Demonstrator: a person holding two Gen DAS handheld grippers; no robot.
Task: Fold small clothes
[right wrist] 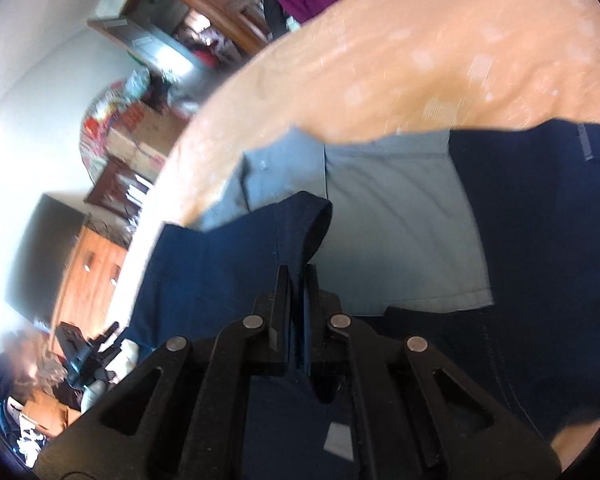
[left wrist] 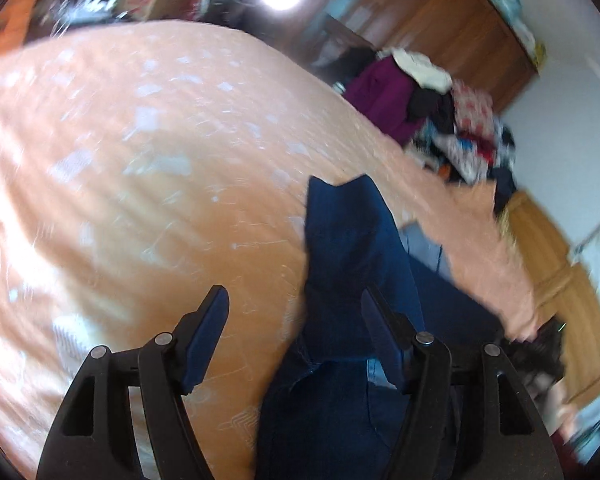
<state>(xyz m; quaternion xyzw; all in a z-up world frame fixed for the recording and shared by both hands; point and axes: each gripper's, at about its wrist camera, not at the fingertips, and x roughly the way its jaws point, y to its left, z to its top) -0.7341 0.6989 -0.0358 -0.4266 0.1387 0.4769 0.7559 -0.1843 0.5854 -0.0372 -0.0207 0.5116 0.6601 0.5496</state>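
Right jaws pinch navy garment (right wrist: 300, 240); left jaws wide, garment between

Clothes pile (left wrist: 460, 128) blurred beyond telling

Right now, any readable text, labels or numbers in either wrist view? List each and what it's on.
None readable.
Pale tag on the navy garment, near the right tongs: blank or too blurred to tell.
Cardboard boxes beyond the orange bedspread: any print is too blurred.
Left wrist view: motion blur, no text visible.

Left tongs (left wrist: 296, 304) agape — right tongs (right wrist: 298, 280) clamped
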